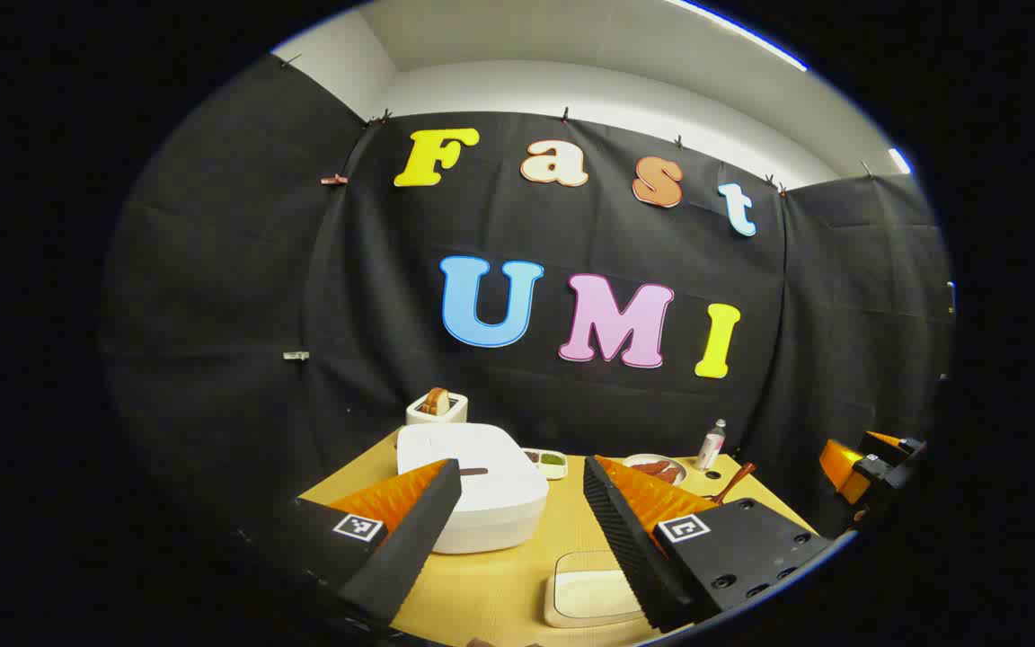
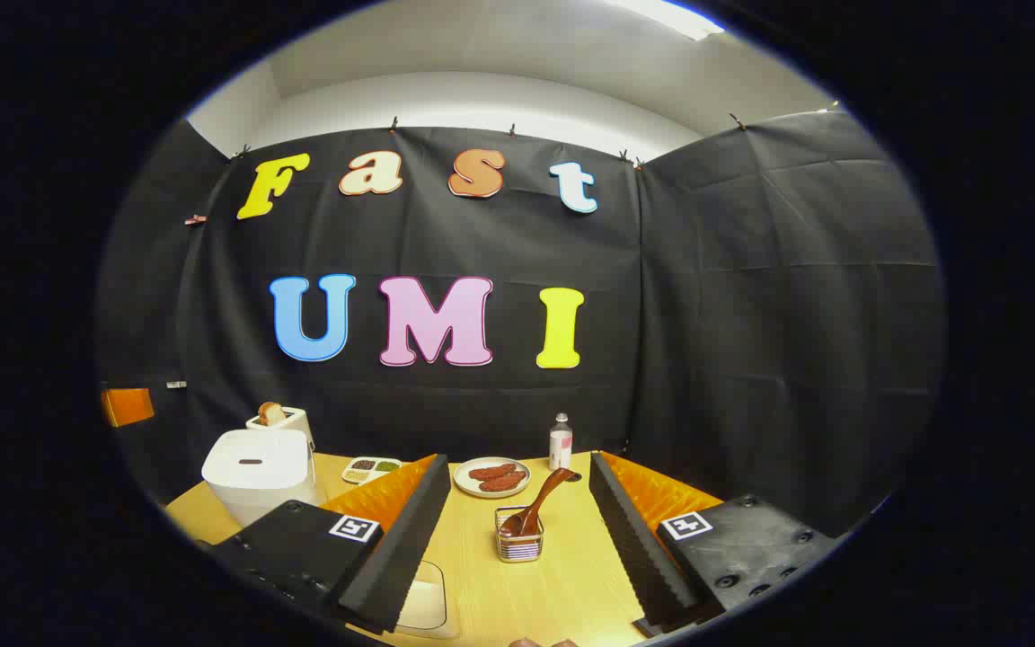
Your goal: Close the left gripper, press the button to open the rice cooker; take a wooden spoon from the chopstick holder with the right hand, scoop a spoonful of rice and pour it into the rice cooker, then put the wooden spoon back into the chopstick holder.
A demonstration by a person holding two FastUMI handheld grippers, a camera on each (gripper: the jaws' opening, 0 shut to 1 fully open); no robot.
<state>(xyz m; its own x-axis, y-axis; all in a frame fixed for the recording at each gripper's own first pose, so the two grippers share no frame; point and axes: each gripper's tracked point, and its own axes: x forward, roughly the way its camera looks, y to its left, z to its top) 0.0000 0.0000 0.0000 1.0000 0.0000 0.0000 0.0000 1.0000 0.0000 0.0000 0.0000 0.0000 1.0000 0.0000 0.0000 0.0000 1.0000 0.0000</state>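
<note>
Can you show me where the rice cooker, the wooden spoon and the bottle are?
White rounded rice cooker (image 1: 473, 485), left gripper view: on its closed lid.
Brown wooden spoon (image 2: 543, 497), right gripper view: on its handle, above the wire holder.
Small clear bottle (image 2: 561, 447), right gripper view: on its body.

tray (image 1: 591, 595) front behind fingers (image 1: 634, 530)

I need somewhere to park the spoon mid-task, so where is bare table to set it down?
The widest bare stretch of table lies in front of the chopstick holder. A narrower strip runs between the rice cooker and the shallow tray. The back edge is crowded: toaster, sectioned dish, plate, bottle.
</note>
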